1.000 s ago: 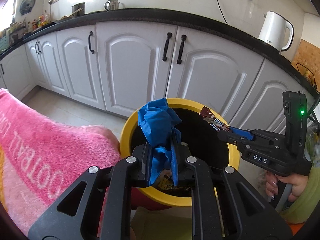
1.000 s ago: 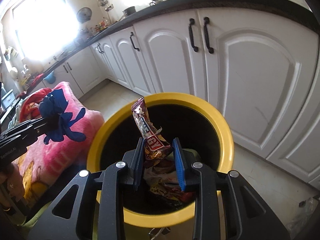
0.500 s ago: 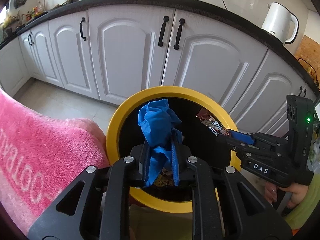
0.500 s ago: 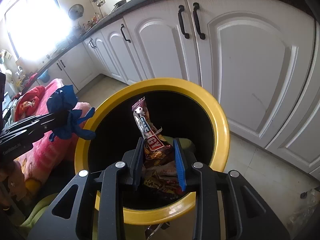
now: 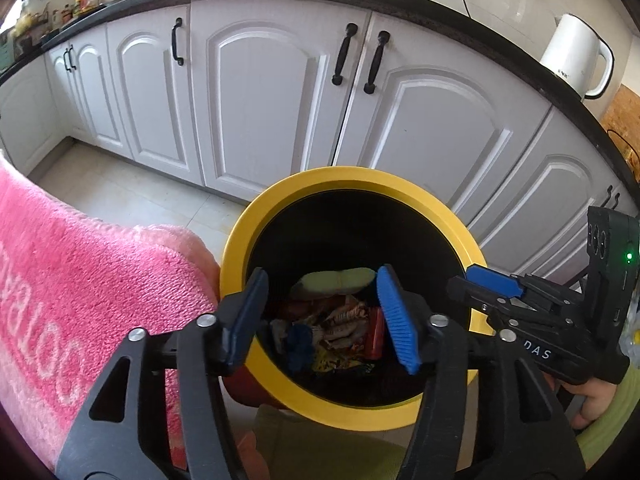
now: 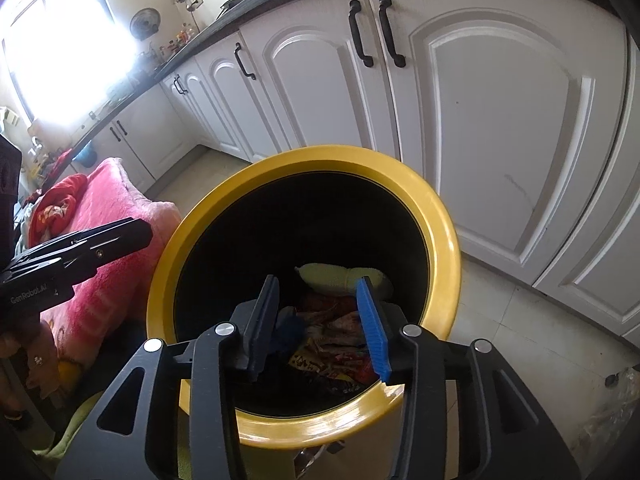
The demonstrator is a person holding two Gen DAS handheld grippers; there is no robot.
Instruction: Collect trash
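Yellow rim of the bin (image 5: 432, 208) fills the centre of both views, and the trash (image 5: 340, 328) — wrappers, a blue rag, a pale sponge-like piece — lies at the bottom, straight below the two grippers. The left gripper (image 5: 320, 320) hangs over the lower left part of the opening, jaws spread, holding nothing. The right gripper (image 6: 318, 326) is over the lower middle in its own view, also released and empty. Both are equally near the bin — any next piece must lie outside it, not visible here
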